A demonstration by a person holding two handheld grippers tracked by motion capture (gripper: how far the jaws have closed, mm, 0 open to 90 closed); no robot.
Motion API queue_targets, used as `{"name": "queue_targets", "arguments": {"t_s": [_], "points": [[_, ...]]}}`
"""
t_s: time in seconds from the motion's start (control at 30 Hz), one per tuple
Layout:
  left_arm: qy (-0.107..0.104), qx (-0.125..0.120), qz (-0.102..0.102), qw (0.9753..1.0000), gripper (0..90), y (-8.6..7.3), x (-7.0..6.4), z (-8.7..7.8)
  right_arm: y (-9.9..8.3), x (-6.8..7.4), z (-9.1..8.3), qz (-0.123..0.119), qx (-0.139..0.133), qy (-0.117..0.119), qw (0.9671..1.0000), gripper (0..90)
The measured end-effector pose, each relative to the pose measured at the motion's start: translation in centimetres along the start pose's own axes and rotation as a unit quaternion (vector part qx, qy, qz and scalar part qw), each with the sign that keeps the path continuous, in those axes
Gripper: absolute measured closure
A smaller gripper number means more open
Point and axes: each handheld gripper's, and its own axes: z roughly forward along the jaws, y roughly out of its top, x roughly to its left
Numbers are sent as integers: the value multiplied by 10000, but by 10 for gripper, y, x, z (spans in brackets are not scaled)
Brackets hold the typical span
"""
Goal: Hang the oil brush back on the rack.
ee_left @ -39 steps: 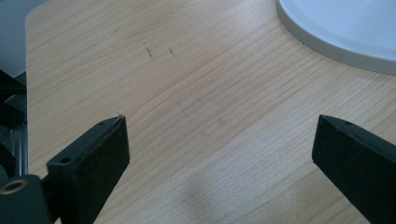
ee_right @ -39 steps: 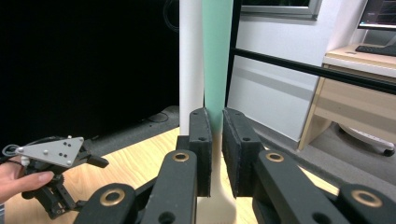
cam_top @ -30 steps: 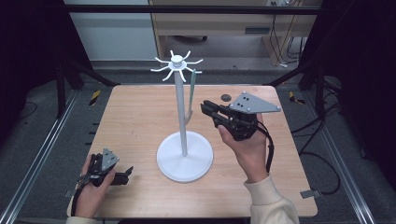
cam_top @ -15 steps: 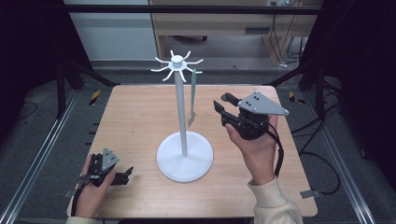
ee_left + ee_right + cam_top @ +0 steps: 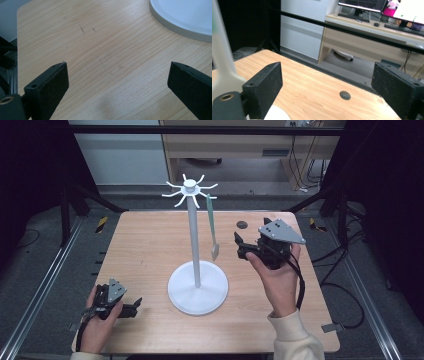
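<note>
One white hanging stand point(image 5: 197, 270) sits near the middle of the wooden tabletop point(image 5: 150, 250): round base, single upright pole, a crown of radiating hooks at the top. One utensil, a green-handled spatula point(image 5: 212, 227) with a pale blade, hangs from a hook on the right side of the crown; its blade hangs free just right of the pole, above the base and clear of the tabletop. In the right gripper view the same utensil shows blurred at the far left edge. Two claws in play. Left claw point(image 5: 134, 304) rests low at the near left corner of the tabletop, held in the person's left hand point(image 5: 97, 327), pointing toward the stand base; its jaws are spread wide with bare wood between them, gripping nothing, and the base rim shows at top right of the left gripper view. Right claw point(image 5: 239, 245) is raised in the right hand point(image 5: 279, 280), just right of the spatula blade but apart from it; jaws wide apart, empty. One small dark round spot point(image 5: 242, 224) lies on the tabletop beyond the right claw. Nothing lies between the right claw and the spatula.
</note>
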Motion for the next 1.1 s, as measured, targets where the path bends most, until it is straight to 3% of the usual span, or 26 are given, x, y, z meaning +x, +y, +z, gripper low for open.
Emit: {"name": "queue_targets", "arguments": {"t_s": [0.27, 0.6, 1.1], "points": [[0, -62, -18, 10000, 29, 1, 0, -1, -23, -17, 6, 188, 186, -175, 9995, 74], [10, -148, -27, 9999, 26, 1, 1, -3, -37, -28, 7, 253, 261, -222, 9991, 72], [116, -209, -31, 9997, 26, 1, 2, -4, -66, -57, 11, 566, 632, -353, 9958, 72]]}}
